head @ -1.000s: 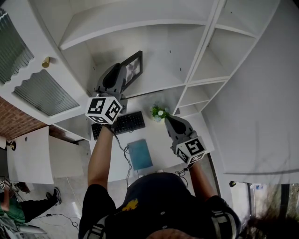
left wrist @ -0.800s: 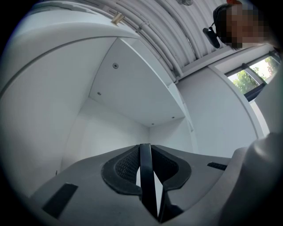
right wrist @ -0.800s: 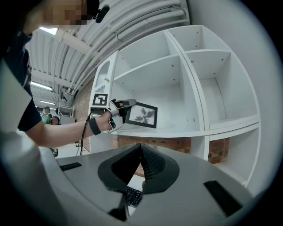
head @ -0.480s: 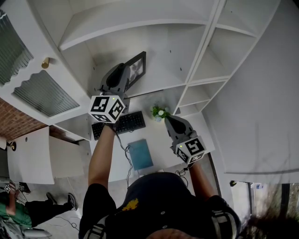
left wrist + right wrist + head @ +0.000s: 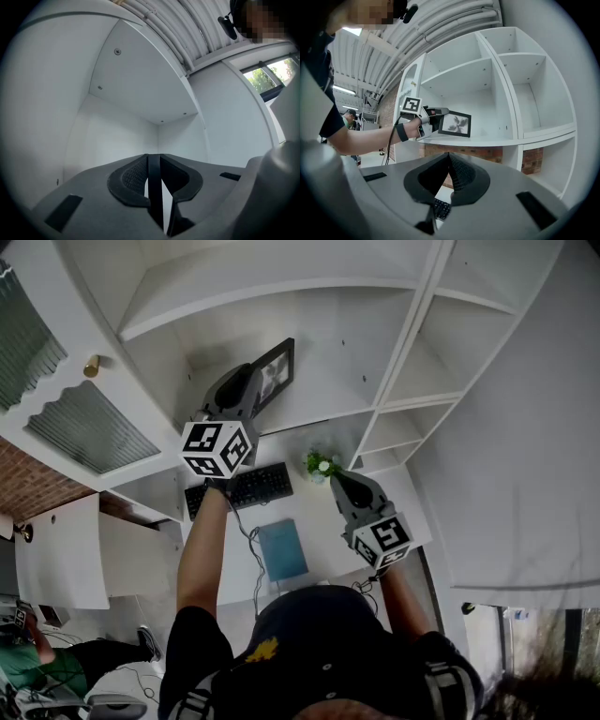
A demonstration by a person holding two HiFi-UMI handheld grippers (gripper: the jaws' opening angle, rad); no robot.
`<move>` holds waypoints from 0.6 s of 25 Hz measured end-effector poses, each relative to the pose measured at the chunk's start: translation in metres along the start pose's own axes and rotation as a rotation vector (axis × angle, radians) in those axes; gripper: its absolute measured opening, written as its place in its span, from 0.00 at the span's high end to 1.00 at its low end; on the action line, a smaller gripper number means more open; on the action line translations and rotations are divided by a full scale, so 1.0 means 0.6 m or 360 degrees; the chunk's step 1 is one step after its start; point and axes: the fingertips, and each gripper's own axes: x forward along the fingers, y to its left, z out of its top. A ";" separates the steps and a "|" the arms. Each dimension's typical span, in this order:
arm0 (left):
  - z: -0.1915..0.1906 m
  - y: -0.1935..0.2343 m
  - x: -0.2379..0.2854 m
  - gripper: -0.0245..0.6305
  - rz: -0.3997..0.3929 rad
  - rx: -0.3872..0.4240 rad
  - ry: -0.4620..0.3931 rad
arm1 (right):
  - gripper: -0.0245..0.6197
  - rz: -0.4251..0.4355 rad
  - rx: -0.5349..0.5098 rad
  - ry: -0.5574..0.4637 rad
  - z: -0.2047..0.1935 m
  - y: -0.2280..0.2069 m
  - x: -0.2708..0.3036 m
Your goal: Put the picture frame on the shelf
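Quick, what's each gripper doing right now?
Left hand-held gripper: closed on the picture frame.
Right hand-held gripper: closed, holding nothing.

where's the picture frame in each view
Head view: picture frame upper centre.
Left gripper view: edge-on, dark strip between the jaws, bottom centre.
Right gripper view: centre, above the jaws.
Shared landmark: the white shelf.

An office: desk (image 5: 321,521), keyboard (image 5: 246,487), white shelving (image 5: 309,413) and a brick wall (image 5: 28,479).
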 end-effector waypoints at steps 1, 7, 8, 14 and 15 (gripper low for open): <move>-0.001 0.000 0.001 0.84 0.0002 0.0004 0.0012 | 0.95 -0.0001 0.0002 0.0001 0.000 0.000 0.000; -0.012 0.003 0.004 0.84 0.0001 0.0010 0.0098 | 0.95 -0.0004 0.0020 0.0013 -0.003 0.002 -0.003; -0.014 0.004 0.004 0.84 0.0002 0.0006 0.0116 | 0.95 -0.0004 0.0021 0.0010 -0.003 0.002 -0.003; -0.021 0.008 0.005 0.84 0.0026 0.0032 0.0182 | 0.95 0.0003 0.0018 0.0004 -0.001 0.006 -0.004; -0.023 0.008 0.005 0.84 0.0031 0.0045 0.0191 | 0.95 0.0004 0.0016 0.0002 -0.001 0.006 -0.004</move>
